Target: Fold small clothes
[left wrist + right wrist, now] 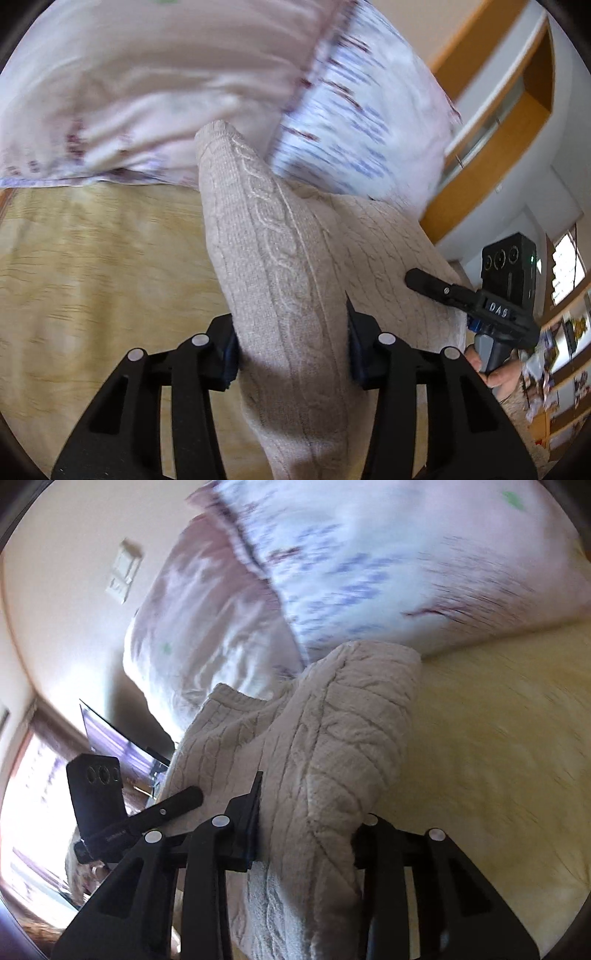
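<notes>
— Both jaws clamp one beige cable-knit sweater [280,258]: the left gripper [291,354] on one bunched fold, the right gripper [306,827] on another.

— Around it?

— One yellow bedspread [92,266] beneath, two pale floral pillows [369,554] beyond, blurred.

— Differences between views?

— Left wrist shows a hand [495,373] and wooden shelving [524,92]; right wrist shows a wall switch [123,570] and a bright window [33,786].
</notes>
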A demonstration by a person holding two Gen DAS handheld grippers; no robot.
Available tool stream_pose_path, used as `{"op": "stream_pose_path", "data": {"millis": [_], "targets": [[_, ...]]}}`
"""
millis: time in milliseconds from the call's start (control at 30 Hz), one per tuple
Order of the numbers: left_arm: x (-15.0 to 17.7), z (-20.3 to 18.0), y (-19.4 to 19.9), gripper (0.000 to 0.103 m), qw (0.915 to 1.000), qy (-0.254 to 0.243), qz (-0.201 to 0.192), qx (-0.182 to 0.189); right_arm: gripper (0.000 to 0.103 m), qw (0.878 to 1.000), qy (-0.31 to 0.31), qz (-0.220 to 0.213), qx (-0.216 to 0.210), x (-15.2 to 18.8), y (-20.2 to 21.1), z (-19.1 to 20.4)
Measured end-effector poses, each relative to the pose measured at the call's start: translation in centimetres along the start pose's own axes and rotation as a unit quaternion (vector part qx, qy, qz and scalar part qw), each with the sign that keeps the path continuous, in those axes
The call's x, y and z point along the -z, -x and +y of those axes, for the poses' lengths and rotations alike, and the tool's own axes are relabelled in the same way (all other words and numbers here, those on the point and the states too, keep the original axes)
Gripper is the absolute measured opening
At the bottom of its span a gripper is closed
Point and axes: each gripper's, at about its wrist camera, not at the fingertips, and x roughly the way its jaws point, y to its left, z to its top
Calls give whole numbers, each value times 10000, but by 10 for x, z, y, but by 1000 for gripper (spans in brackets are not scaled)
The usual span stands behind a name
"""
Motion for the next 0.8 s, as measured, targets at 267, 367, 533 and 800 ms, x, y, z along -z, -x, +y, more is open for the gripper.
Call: {"op": "stream_pose_path", "data": {"millis": [267, 367, 533, 800], "targets": [[12, 79, -11, 60, 9921, 1228, 229, 125, 43, 9971, -604, 393, 258, 7, -41, -24], [12, 78, -1, 71, 9935, 1134, 87, -29, 43, 9971, -704, 130, 246, 5, -19, -31], [19, 83, 9, 76, 9914, 1303, 92, 6, 43, 9935, -1128, 107, 84, -1, -19, -44], [19, 75, 2, 79, 9940, 1059, 91, -254, 11, 9968, -295, -330, 662, -19, -32, -13]]}}
